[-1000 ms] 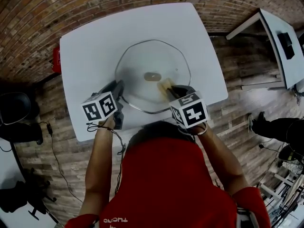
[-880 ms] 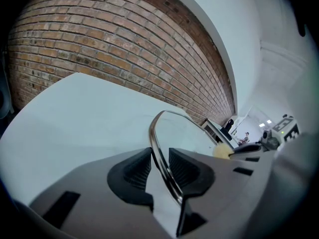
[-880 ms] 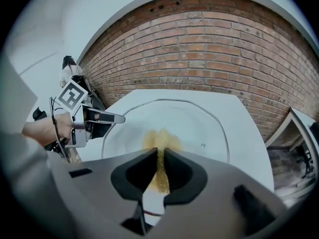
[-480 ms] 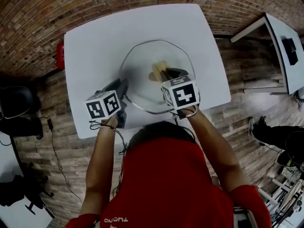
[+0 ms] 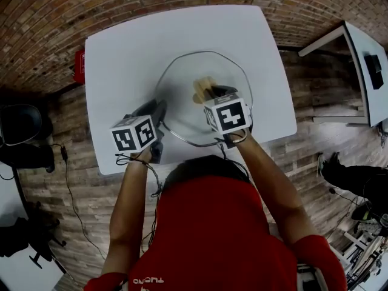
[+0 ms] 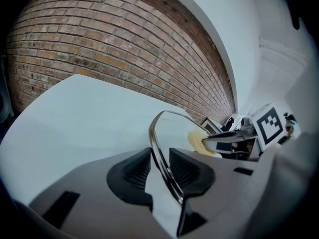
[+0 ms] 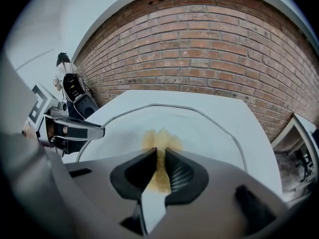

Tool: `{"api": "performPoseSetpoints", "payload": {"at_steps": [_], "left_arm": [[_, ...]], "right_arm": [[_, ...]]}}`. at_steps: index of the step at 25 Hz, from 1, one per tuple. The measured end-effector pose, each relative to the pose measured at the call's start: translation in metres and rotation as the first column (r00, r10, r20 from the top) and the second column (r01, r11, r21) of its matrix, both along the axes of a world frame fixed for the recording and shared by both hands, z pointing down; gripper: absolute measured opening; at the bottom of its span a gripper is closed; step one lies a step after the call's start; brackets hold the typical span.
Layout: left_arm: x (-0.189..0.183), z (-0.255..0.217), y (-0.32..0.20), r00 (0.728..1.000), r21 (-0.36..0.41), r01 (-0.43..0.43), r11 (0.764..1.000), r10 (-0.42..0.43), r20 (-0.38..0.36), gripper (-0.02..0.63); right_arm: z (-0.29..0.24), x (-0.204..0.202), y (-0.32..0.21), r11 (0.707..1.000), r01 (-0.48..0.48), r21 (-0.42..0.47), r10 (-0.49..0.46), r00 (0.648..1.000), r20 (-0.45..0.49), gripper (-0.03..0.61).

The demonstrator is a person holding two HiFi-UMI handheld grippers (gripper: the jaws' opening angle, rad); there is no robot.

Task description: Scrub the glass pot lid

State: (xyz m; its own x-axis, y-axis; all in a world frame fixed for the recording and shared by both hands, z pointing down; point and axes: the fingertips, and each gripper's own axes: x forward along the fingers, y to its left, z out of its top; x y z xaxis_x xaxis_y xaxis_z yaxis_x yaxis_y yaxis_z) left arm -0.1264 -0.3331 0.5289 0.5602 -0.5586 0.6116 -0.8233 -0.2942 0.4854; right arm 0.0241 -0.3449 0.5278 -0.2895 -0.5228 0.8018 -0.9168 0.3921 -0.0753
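A round glass pot lid [image 5: 182, 83] with a metal rim lies on the white table [image 5: 121, 53]. My left gripper [image 5: 160, 110] is shut on the lid's near-left rim; in the left gripper view the rim [image 6: 160, 158] runs between the dark pads. My right gripper [image 5: 210, 94] is shut on a yellow sponge [image 5: 202, 88] and presses it on the middle of the lid, hiding the knob. The right gripper view shows the sponge [image 7: 160, 142] pinched between the pads and resting on the lid [image 7: 214, 128], with the left gripper [image 7: 79, 129] at the left.
A red object [image 5: 79, 65] sits at the table's left edge. A second white table [image 5: 364, 59] stands to the right. A black chair [image 5: 18, 126] and cables lie on the brick-pattern floor at the left. A dark shoe [image 5: 333, 161] shows at the right.
My right gripper has carried the sponge from the lid's near-right part up and left onto its middle, covering the knob. The left gripper has stayed on the rim.
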Motion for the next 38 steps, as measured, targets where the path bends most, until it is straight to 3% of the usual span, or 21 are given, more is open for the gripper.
{"api": "performPoseSetpoints", "payload": {"at_steps": [5,10,15,18,21,25,29,32,38], "left_arm": [[-0.001,0.0,0.001,0.999,0.017,-0.025,1.0,0.024,0.032,0.135],[-0.004,-0.002,0.004,0.999,0.031,-0.024,0.999,0.023,0.022,0.156],[-0.014,-0.011,0.007,0.999,0.062,-0.007,0.998,0.005,0.037,0.178],[-0.021,-0.029,0.008,0.999,0.111,0.026,0.994,-0.03,0.032,0.181],[-0.025,-0.06,0.007,0.998,0.21,0.059,0.976,-0.062,0.008,0.181],[-0.015,-0.108,0.009,0.997,0.354,0.07,0.933,-0.059,-0.042,0.181],[0.007,-0.155,0.013,0.996,0.487,0.071,0.871,-0.033,-0.085,0.164],[0.027,-0.191,0.018,0.997,0.585,0.046,0.81,0.003,-0.083,0.125],[0.056,-0.249,0.03,0.998,0.733,-0.033,0.68,0.056,-0.008,0.071]], "right_arm": [[0.003,-0.004,-0.001,1.0,0.023,0.007,-0.023,0.999,0.036,0.058],[-0.004,-0.006,0.0,0.999,0.034,0.023,-0.036,0.996,0.088,0.141],[-0.021,0.003,0.002,0.997,0.027,0.071,-0.036,0.991,0.131,0.158],[-0.038,0.009,0.005,0.992,0.025,0.122,-0.045,0.985,0.165,0.158],[-0.064,0.011,0.009,0.976,0.036,0.216,-0.082,0.975,0.206,0.158],[-0.107,0.01,0.015,0.93,0.046,0.365,-0.148,0.955,0.257,0.158],[-0.15,0.008,0.022,0.865,0.049,0.5,-0.222,0.93,0.294,0.156],[-0.18,0.003,0.029,0.807,0.069,0.587,-0.294,0.908,0.297,0.145],[-0.234,-0.004,0.043,0.69,0.078,0.719,-0.41,0.861,0.3,0.07]]}}
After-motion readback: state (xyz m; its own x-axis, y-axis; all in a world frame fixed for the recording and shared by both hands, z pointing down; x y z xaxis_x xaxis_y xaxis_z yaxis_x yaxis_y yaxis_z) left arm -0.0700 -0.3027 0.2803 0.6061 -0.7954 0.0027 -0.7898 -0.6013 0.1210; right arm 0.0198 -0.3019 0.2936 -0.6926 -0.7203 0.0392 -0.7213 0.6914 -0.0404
